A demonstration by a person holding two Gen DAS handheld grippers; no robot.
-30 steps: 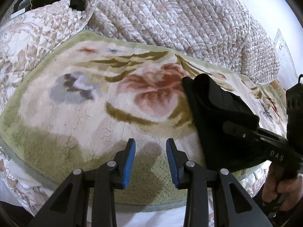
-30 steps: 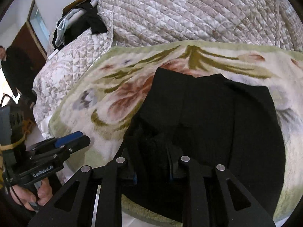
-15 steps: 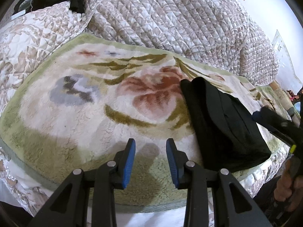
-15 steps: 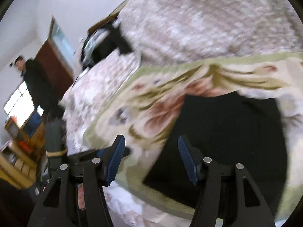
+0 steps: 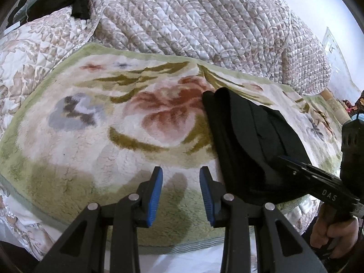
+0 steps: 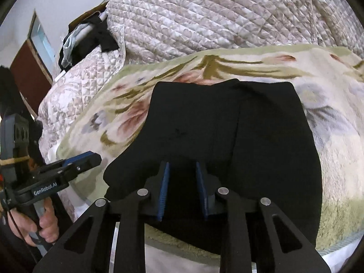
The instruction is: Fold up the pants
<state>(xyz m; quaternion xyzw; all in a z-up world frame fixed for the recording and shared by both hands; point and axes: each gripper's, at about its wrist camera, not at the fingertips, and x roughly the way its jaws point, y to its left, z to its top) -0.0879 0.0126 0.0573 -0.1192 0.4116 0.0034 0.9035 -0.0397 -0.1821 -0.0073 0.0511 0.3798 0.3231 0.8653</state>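
The black pants (image 6: 227, 136) lie folded into a compact stack on the floral fleece blanket (image 6: 329, 150). In the left wrist view the pants (image 5: 250, 141) sit to the right of my left gripper (image 5: 180, 170), which is open and empty over bare blanket (image 5: 91, 136). My right gripper (image 6: 182, 166) is open, its blue pads above the near edge of the pants, holding nothing. It also shows in the left wrist view (image 5: 302, 168), reaching in over the pants from the right.
A quilted floral bedspread (image 5: 182, 18) is heaped behind the blanket. Dark clothes (image 6: 91, 36) lie piled at the far left of the bed. A brown door (image 6: 27, 75) and a person's hand (image 6: 43, 227) on the left gripper are at the left.
My right gripper let go of the pants, pulled back and up, then came back low over their near edge, open. The left gripper has barely moved.
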